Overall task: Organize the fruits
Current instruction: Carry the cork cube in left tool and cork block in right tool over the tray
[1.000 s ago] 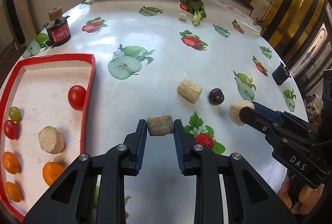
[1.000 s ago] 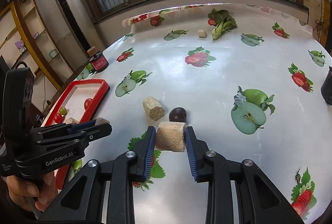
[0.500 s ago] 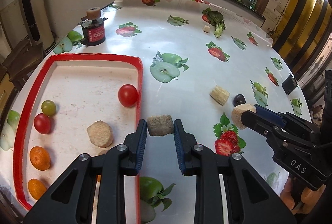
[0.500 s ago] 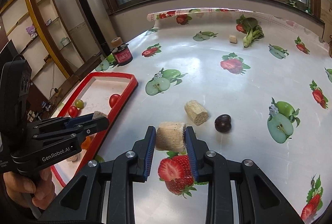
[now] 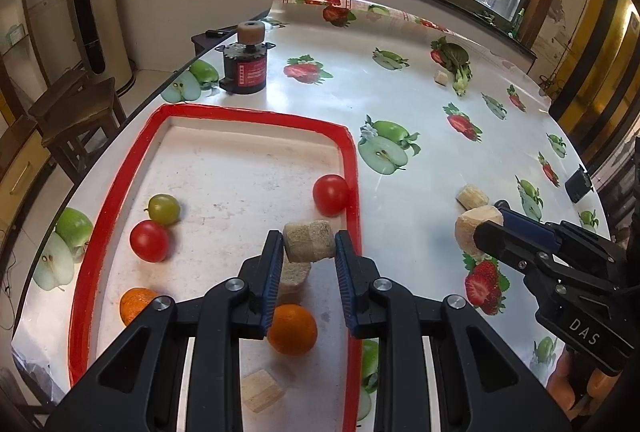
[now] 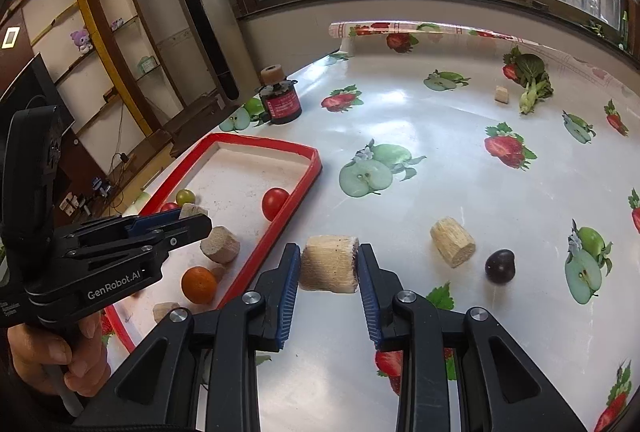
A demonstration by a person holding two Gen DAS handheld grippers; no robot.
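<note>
While my left gripper [image 5: 308, 250] is clamping a brown sugarcane chunk [image 5: 309, 242] above the red tray [image 5: 352, 167], my right gripper [image 6: 329, 264] is squeezing a paler chunk [image 6: 329, 268] over the tablecloth [image 6: 440, 159].

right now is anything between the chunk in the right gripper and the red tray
Only the tray's raised red rim lies between them. The right gripper holds its pale chunk clear above the tablecloth beside that rim. No loose item sits in the gap.

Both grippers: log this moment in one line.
left gripper: grips tan fibrous chunk over red-rimmed tray | right gripper: grips pale chunk above table
</note>
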